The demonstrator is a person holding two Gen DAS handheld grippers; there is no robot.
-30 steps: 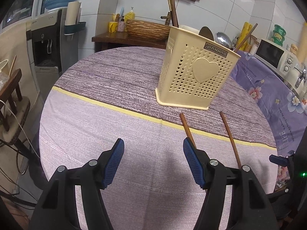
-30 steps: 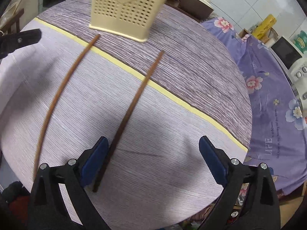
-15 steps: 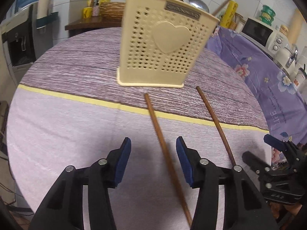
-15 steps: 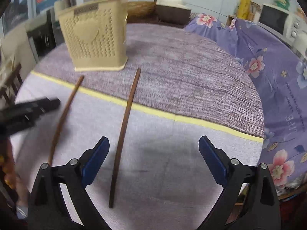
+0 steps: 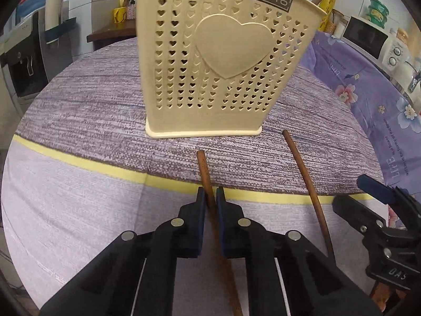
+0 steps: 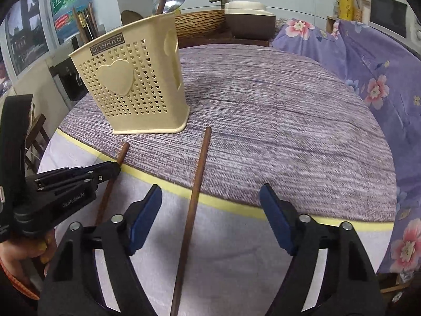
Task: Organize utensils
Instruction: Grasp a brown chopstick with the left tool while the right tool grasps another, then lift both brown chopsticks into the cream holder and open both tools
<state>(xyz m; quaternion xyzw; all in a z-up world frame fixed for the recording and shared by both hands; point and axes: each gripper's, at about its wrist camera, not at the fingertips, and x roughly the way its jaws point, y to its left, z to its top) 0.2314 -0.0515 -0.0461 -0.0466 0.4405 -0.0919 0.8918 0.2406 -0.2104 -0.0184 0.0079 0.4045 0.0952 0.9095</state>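
Observation:
Two brown wooden chopsticks lie on the round table in front of a cream perforated utensil holder (image 5: 221, 60) with a heart on its face. My left gripper (image 5: 209, 197) is shut on the left chopstick (image 5: 204, 168), which still rests on the cloth. In the right wrist view the left gripper (image 6: 115, 168) grips that chopstick (image 6: 123, 152). The other chopstick (image 5: 305, 176) lies to the right. My right gripper (image 6: 210, 205) is open, with that chopstick (image 6: 197, 176) between its fingers, nearer the left one. The holder (image 6: 131, 87) holds spoons and chopsticks.
The table (image 5: 79, 100) has a purple striped cloth with a yellow line (image 6: 236, 205). A purple floral cloth (image 6: 368, 65) covers furniture at the right. A microwave (image 5: 373, 39), a water dispenser (image 5: 23, 60) and a wicker basket (image 6: 200, 23) stand beyond the table.
My left gripper moved toward the holder and shut on the left chopstick. My right gripper tilted up and shifted so the right chopstick lies between its open fingers.

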